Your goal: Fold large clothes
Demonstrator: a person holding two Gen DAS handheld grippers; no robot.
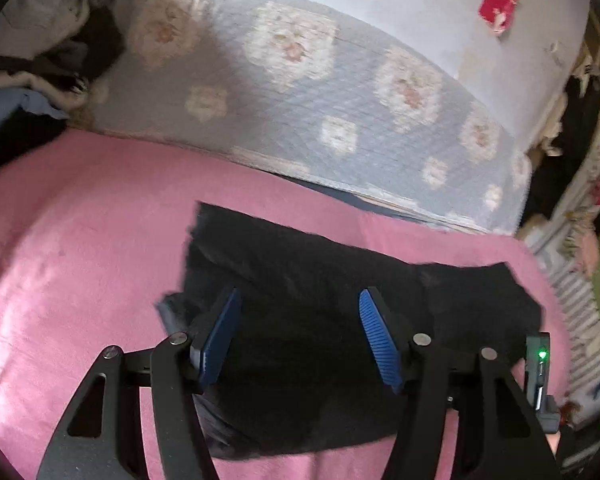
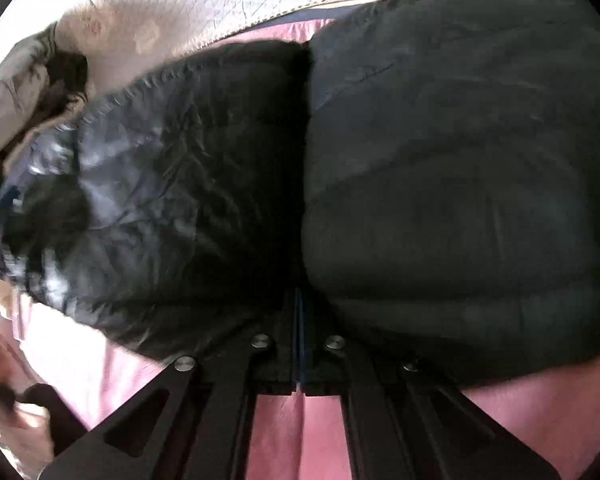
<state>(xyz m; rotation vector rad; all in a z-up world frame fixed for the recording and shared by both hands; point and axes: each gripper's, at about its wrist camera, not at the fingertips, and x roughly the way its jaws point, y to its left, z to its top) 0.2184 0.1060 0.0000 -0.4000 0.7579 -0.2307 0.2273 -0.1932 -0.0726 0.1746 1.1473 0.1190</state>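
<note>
pink bedsheet (image 1: 80, 240); floral quilt (image 1: 300, 92), pale wall (image 1: 400, 4)

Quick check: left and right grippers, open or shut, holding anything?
Left gripper: open, nothing between the pads, above the black garment.
Right gripper: shut; the dark fabric hides the tips, so a grip cannot be told.

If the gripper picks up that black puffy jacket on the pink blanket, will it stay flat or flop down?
The black puffy jacket would probably flop and sag, since it lies in soft folds on the pink blanket. Its crinkled, shiny lining looks slippery, so it may slide apart. It is likely light for its bulk, being padded.
</note>
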